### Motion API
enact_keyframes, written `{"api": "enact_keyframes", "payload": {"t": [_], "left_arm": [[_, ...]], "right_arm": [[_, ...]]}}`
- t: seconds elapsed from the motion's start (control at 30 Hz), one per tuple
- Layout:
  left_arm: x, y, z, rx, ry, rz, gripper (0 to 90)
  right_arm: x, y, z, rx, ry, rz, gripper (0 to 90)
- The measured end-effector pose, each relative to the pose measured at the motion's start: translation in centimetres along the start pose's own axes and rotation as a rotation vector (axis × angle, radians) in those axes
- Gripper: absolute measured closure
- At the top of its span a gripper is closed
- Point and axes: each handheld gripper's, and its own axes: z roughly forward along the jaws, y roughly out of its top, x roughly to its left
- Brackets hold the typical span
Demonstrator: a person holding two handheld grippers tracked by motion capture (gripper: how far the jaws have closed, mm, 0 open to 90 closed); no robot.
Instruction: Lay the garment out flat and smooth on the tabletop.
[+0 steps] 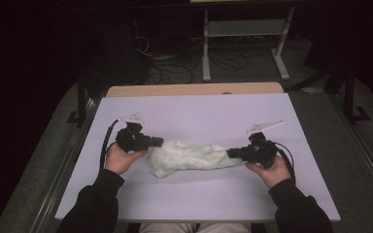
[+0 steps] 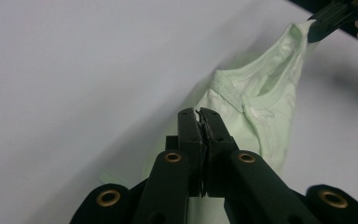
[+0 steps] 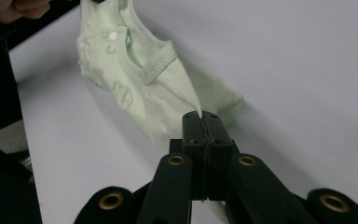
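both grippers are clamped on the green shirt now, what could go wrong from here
1. The left gripper seems to pinch only a thin bit of the pale green garment; its jaws look shut on an edge, so the cloth may slip out when pulled.
2. The garment is bunched between the left gripper and the right gripper, so spreading it could leave it twisted.
3. Its lower part drags on the white table and may snag.

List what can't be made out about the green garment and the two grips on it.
- Green garment, high view: bunched, so its full shape is hidden.
- Left gripper, left gripper view: the pinched cloth is hidden between shut fingers.
- Right gripper, right gripper view: the same.
- Garment's printed marks: too blurred to read.
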Motion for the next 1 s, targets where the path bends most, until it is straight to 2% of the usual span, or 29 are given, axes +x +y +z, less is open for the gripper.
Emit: {"api": "enact_keyframes", "payload": {"t": [0.1,0.27,0.43,0.57,0.73,1.0], "left_arm": [[-0.7,1.8,-1.6,-0.059,0.039,0.040,88.1],[-1.8,4.0,-3.9,-0.146,0.078,0.077,88.1],[-3.3,5.5,-6.0,-0.205,0.101,0.124,88.0],[-4.4,6.1,-7.1,-0.255,0.105,0.135,88.0],[-5.8,5.6,-8.0,-0.304,0.100,0.137,88.0],[-8.5,3.6,-9.3,-0.311,0.080,0.148,88.0]], "right_arm": [[0.1,2.4,-1.2,-0.035,0.001,-0.016,88.6],[0.6,5.9,-3.7,-0.092,0.004,-0.042,88.6],[1.5,7.8,-5.9,-0.125,0.033,-0.071,88.6],[2.3,8.1,-7.1,-0.146,0.053,-0.093,88.6],[2.9,7.8,-7.9,-0.149,0.093,-0.104,88.6],[4.7,6.2,-9.2,-0.125,0.121,-0.130,88.5]]}}
